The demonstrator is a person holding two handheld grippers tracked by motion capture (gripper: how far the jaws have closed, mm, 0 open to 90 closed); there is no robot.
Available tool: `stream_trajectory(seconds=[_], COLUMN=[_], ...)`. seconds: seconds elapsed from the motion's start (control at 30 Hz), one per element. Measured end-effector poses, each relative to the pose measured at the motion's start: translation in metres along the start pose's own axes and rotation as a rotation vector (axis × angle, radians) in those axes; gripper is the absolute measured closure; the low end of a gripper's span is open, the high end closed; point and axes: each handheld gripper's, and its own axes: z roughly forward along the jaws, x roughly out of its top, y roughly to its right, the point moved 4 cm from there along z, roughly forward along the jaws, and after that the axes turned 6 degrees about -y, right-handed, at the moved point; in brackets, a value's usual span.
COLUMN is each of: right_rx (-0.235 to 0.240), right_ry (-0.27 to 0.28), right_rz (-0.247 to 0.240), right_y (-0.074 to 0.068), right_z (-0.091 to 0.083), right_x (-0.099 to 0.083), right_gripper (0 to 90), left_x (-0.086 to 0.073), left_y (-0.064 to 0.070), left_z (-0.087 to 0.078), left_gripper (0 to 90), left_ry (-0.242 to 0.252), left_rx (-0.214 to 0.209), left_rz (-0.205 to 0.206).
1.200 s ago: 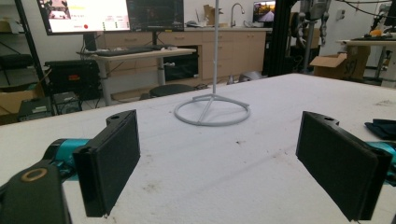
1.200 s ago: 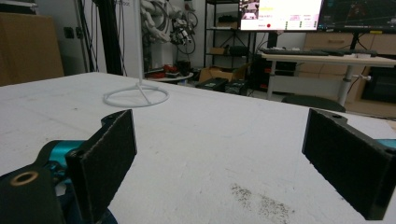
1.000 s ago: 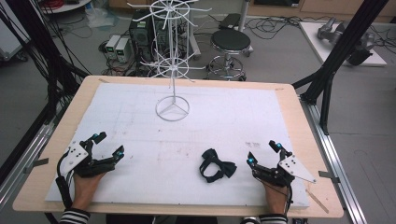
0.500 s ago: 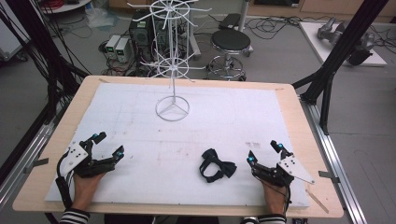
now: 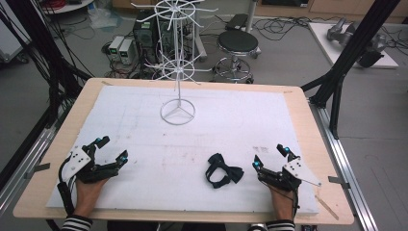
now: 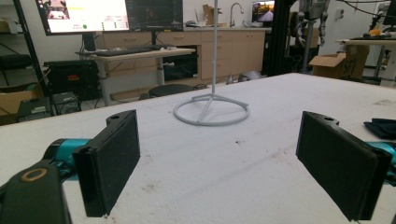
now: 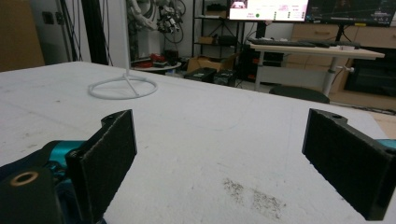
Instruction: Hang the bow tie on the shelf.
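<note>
Grippers at rest on the near edge of the table [image 5: 293, 96], one in each hand, on a white sheet [image 5: 240, 120] that covers most of the wooden top. Left gripper [image 5: 111, 148]: lies at the near left corner of the sheet, jaws spread wide, nothing between them; in the left gripper view [image 6: 217, 154] bare sheet shows between the two black pads. Right gripper [image 5: 271, 157]: lies at the near right, jaws likewise spread and empty; in the right gripper view [image 7: 219, 158] bare sheet with a grey smudge [image 7: 254, 196] shows between the pads. Black bow tie [image 5: 223, 174]: lies flat on the sheet, just beside the right gripper on its left, apart from the jaws, well apart from the left gripper; its edge shows at the right margin of the left gripper view [image 6: 380, 127]. White wire rack [image 5: 178, 72]: stands upright at the far middle of the sheet on a ring base [image 5: 178, 112], with hooked arms at two levels, well apart from the tie and from both grippers.
</note>
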Motion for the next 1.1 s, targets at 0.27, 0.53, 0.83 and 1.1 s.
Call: stream_trajectory(seconds=[0.27,0.53,0.83,1.1], right_rx=[0.076,0.119,0.223,0.300], right_ry=[-0.067,-0.128,-0.277,-0.405], right_rz=[-0.032,-0.088,-0.125,-0.176], right_y=[-0.008,-0.017,-0.028,-0.040], right_z=[0.005,0.011,0.021,0.035], right_x=[0.017,0.032,0.038,0.044], right_gripper=[8.9,9.0,8.9,8.9], left_x=[0.000,0.000,0.000,0.000], left_y=[0.000,0.000,0.000,0.001], left_z=[0.000,0.000,0.000,0.000], left_gripper=[14.0,14.0,13.9,14.0], left_ry=[0.001,0.005,0.006,0.006], left_rx=[0.001,0.001,0.002,0.003], left_rz=[0.003,0.002,0.003,0.004])
